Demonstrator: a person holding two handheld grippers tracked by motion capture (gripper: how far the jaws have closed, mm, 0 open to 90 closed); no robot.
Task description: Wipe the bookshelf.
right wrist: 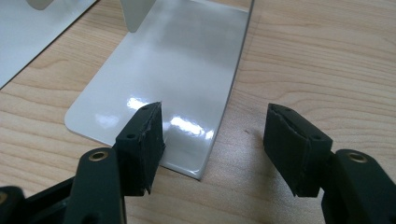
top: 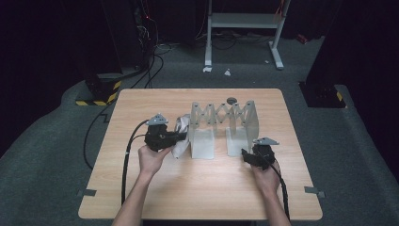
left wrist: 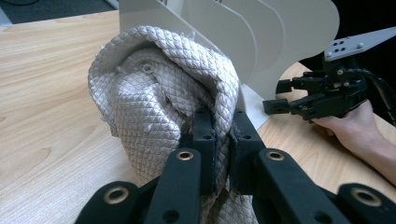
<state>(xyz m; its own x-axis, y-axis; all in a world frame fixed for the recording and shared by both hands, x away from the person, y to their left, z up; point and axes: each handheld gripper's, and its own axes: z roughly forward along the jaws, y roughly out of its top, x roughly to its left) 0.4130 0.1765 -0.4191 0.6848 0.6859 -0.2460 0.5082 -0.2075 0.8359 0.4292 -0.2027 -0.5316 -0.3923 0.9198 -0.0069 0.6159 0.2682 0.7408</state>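
Where cloth sits: at the table's centre-left, bunched against the rack's 9 o'clock side.
Cloth axis: the cloth hangs lengthwise, folded top up, tail toward the wood.
Cloth look: pale grey, diamond-quilted, crumpled over itself.
Left gripper: the left gripper pinches a fold of the cloth, jaws narrow.
Right gripper: the right gripper stands wide, nothing between, at the rack's white foot plate.
Open room: bare wood toward 6 o'clock; rack just beside at 3 o'clock of the cloth.
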